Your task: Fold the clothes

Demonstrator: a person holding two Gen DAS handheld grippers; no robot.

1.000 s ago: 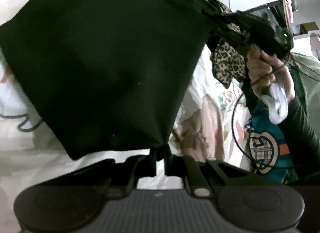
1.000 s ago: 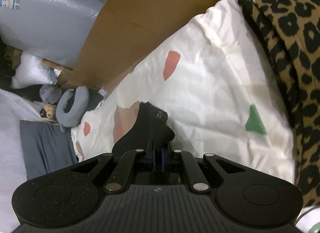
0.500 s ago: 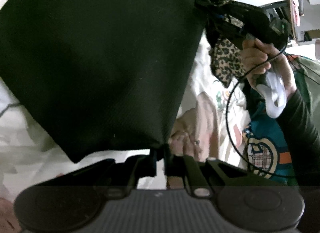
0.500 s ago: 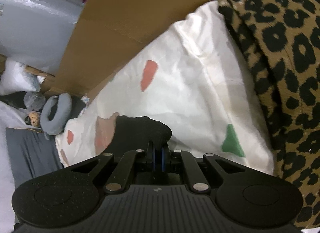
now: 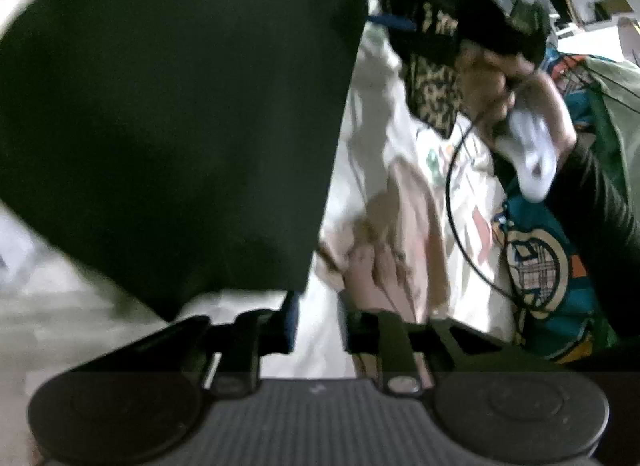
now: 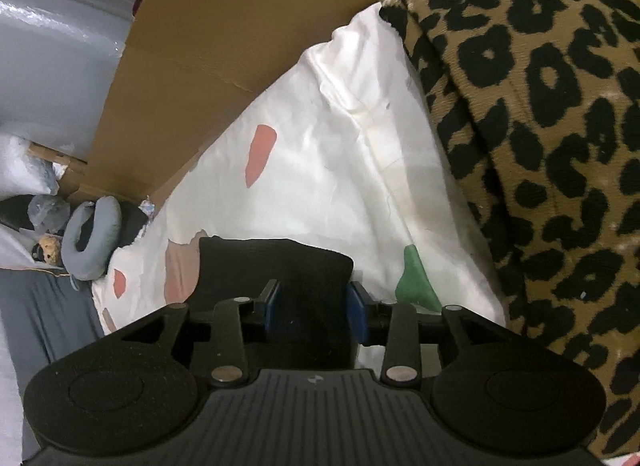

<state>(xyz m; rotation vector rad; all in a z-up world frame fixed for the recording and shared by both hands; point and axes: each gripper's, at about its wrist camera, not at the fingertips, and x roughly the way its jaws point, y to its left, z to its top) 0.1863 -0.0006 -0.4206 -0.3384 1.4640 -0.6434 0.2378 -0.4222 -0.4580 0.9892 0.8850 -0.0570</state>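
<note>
A black garment (image 5: 172,125) fills the left and middle of the left wrist view, folded flat with a straight right edge. My left gripper (image 5: 318,322) is open, its jaws apart just below the garment's lower corner, holding nothing. My right gripper (image 6: 314,306) is open too; the garment's corner (image 6: 280,266) lies loose between its blue pads (image 6: 357,314). In the left wrist view the right gripper (image 5: 384,19) shows blurred at the garment's top right corner, held in a hand.
A cream sheet with coloured patches (image 6: 340,153) covers the bed. A leopard-print cloth (image 6: 540,125) lies at the right. A cardboard sheet (image 6: 224,37) and a grey neck pillow (image 6: 92,242) are at the left. The person's teal top (image 5: 560,266) is at the right.
Both grippers have opened and let go of the black garment's corners. The garment has dropped flatter, and the right gripper's corner has spread out between its pads.
</note>
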